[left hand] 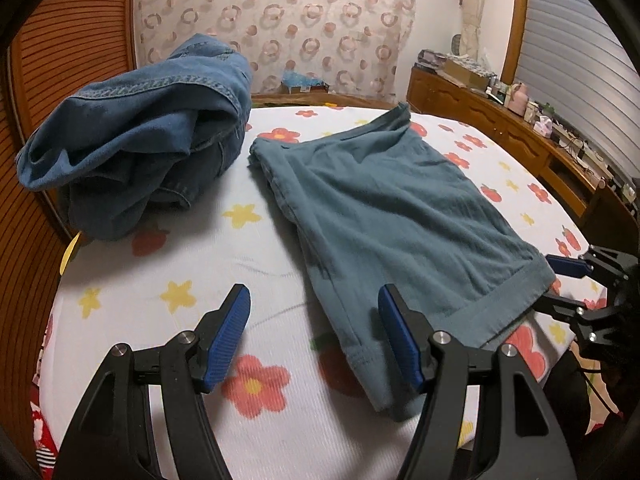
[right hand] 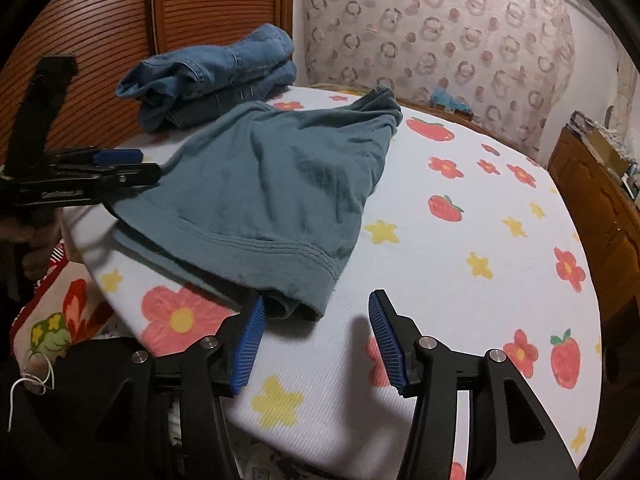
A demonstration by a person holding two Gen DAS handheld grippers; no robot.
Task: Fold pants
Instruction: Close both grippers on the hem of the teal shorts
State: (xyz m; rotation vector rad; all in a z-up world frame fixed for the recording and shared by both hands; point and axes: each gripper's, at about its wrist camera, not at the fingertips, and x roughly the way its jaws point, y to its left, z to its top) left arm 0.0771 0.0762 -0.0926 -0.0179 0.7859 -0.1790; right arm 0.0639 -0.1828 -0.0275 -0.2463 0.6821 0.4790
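Note:
Teal-grey pants (left hand: 384,216) lie folded on the flowered bed sheet (left hand: 240,264), their hem band toward me; they also show in the right wrist view (right hand: 276,184). My left gripper (left hand: 314,320) is open and empty, its right finger at the near left edge of the pants. My right gripper (right hand: 316,320) is open and empty, just in front of the near hem corner; it shows in the left wrist view (left hand: 568,280) at the hem's right corner. The left gripper shows in the right wrist view (right hand: 132,166) at the pants' left edge.
A crumpled pile of blue jeans (left hand: 136,152) sits at the far left of the bed, also in the right wrist view (right hand: 212,76). A wooden headboard (left hand: 60,60) stands on the left, a wooden dresser (left hand: 520,136) with clutter on the right, a patterned curtain (left hand: 280,20) behind.

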